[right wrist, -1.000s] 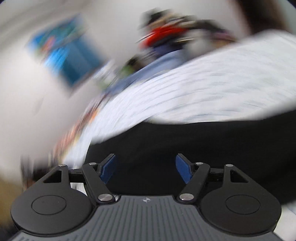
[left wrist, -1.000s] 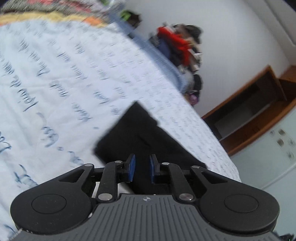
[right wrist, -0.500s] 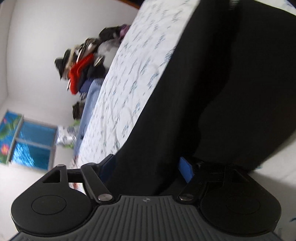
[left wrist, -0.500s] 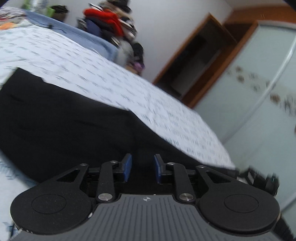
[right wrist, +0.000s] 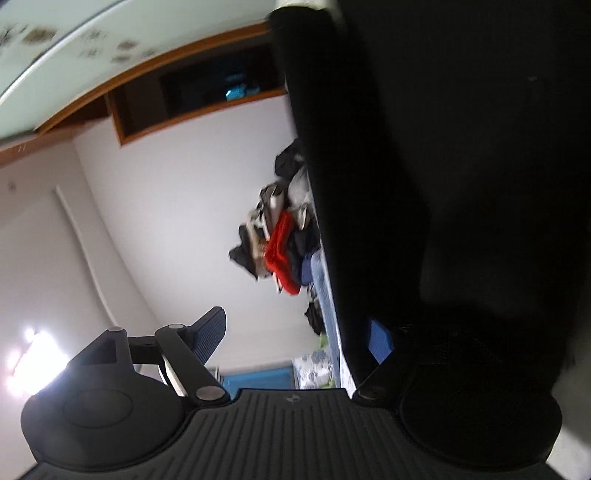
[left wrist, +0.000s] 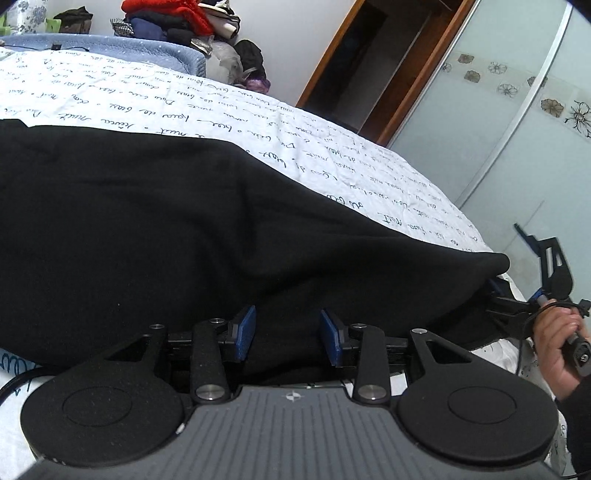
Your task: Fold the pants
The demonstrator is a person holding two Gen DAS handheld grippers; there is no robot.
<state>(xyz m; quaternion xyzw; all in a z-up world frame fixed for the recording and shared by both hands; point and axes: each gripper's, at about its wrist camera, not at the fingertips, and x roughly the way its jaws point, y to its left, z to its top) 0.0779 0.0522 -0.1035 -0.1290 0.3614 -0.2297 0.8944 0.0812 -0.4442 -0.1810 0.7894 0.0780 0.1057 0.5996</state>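
Black pants (left wrist: 184,221) lie across a white bedsheet (left wrist: 110,92) printed with blue handwriting. My left gripper (left wrist: 288,334) is open, its blue pads at the near edge of the pants with cloth between and behind them. My right gripper (right wrist: 299,332) is open and rolled on its side; the pants (right wrist: 461,166) hang over its right finger and fill the right of that view. In the left wrist view the right gripper (left wrist: 546,280) shows at the far right end of the pants, held by a hand (left wrist: 557,339).
A pile of clothes with a red garment (left wrist: 173,14) sits beyond the bed's far end. A wooden doorway (left wrist: 369,62) and a frosted sliding wardrobe door (left wrist: 517,129) stand to the right. The bed edge (left wrist: 469,229) falls off at the right.
The left gripper has dropped low to the pants' near edge and its pads have opened wider. The right gripper has rolled further over, with the cloth draped over its right finger.
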